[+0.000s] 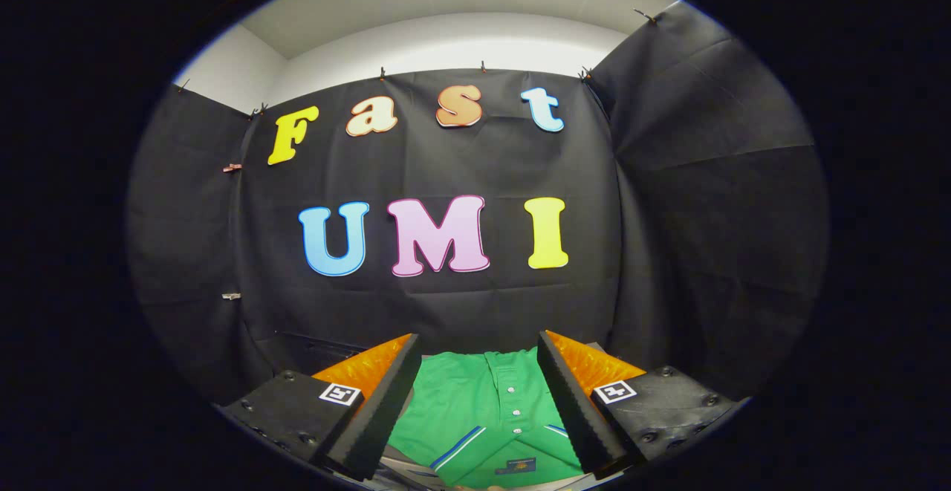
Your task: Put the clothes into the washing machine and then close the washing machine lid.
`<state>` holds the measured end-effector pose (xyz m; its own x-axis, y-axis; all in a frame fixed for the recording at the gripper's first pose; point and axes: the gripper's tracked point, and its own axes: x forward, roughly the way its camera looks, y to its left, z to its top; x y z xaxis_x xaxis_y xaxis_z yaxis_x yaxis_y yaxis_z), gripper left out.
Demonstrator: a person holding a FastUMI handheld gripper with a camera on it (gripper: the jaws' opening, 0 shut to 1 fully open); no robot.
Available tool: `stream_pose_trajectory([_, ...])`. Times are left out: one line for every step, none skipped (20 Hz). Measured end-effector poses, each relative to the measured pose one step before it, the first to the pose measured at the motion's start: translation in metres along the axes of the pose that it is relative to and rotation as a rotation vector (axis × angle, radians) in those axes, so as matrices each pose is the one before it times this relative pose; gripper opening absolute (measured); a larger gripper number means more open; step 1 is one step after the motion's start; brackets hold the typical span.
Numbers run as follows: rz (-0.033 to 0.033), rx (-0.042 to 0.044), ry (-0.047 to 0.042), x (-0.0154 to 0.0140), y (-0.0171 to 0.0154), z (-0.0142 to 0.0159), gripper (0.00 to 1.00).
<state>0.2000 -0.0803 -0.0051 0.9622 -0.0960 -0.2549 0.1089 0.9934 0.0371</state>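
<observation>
Black cloth [475, 305] hangs as the booth's wall across the whole middle of the frame, pinned with small clips along its top edge, and above it a pale wall and ceiling [446, 38] fill the upper centre. Folds of the same cloth angle inward at the left and right sides.

At the bottom centre of the frame my fingers [478, 391] are spread wide apart, released, with nothing pressed between them. Each one carries a small square marker on its outer block, at the lower left and lower right.

Between my fingers, low in the frame, lies a green button-up shirt [475, 409]. Its button placket runs down the middle of the gap, with a row of small pale buttons showing. A blue-and-white stripe trims the shirt near its lower left part, and a dark label sits at the neck close to the bottom edge. My fingers' inner faces sit on either side of the shirt; I cannot tell whether they touch the fabric or hover above it.
</observation>
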Motion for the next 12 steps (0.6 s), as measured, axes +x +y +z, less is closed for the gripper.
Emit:
stream_pose_trajectory([-0.00739,0.00105,0.0153,0.00971,-0.00465,-0.00158,0.98])
stream_pose_trajectory([-0.00609,0.00347,0.01972,0.00971,-0.00355,-0.0023,0.98])
stream_pose_trajectory([-0.00357,0.00618,0.02414,0.00801,-0.00271,-0.00337,0.98])
stream_pose_trajectory([-0.0015,0.00436,0.02544,0.00812,-0.00315,-0.00543,0.98])
stream_pose_trajectory([0.00292,0.00362,0.02465,0.00782,-0.0011,-0.00484,0.98])
stream_pose_trajectory([0.00052,0.00021,0.0244,0.00994,-0.00082,-0.00515,0.98])
stream_pose_trajectory([-0.00392,-0.00114,0.02562,0.00827,-0.00186,-0.00547,0.98])
stream_pose_trajectory([-0.00464,-0.00311,0.02428,0.00778,-0.00201,-0.0045,0.98])
stream_pose_trajectory([-0.00343,-0.00231,0.02686,0.00945,-0.00174,-0.00621,0.98])
stream_pose_trajectory([-0.00237,-0.0027,0.02933,0.00796,-0.0006,-0.007,0.98])
stream_pose_trajectory([-0.00021,-0.00442,0.02964,0.00868,-0.00005,-0.00649,0.98])
stream_pose_trajectory([-0.00214,-0.00372,0.02651,0.00914,-0.00068,-0.00588,0.98])
